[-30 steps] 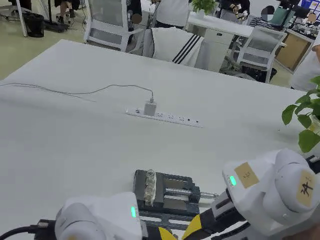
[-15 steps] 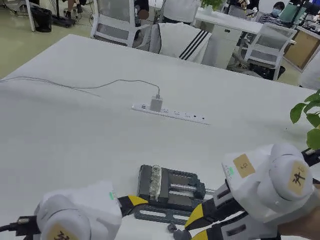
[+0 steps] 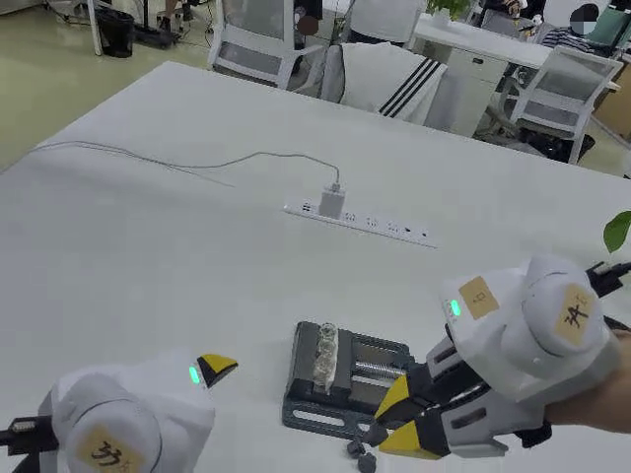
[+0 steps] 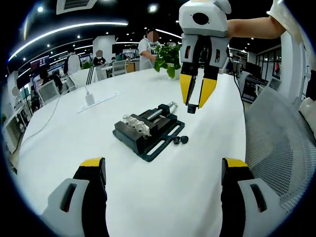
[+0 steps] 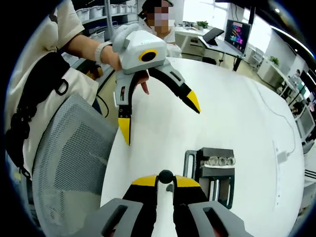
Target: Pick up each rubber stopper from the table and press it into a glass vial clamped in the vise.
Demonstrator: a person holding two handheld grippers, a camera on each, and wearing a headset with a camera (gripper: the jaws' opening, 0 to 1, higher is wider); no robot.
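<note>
A black vise (image 3: 347,382) clamps a row of clear glass vials (image 3: 323,353) on the white table. Loose black rubber stoppers (image 3: 359,453) lie at its near edge. My right gripper (image 3: 381,432) hovers just right of them; its own view has the jaws shut on a black stopper (image 5: 165,176), held above the table short of the vise (image 5: 213,174). My left gripper (image 4: 163,165) stands wide open with nothing in it, back from the vise (image 4: 148,130) and vials (image 4: 135,122). The held stopper (image 4: 191,109) hangs above the loose ones (image 4: 178,140).
A white power strip (image 3: 360,220) with a plugged charger and a grey cable lies further back on the table (image 3: 148,246). Office chairs (image 3: 261,34) stand beyond the far edge. A mesh chair (image 4: 281,153) sits at the near side. A plant leaf (image 3: 618,232) shows at right.
The head camera has tilted and shifted. My left gripper has drawn back left, away from the vise. My right gripper has come lower and closer to the stoppers at the vise's near edge.
</note>
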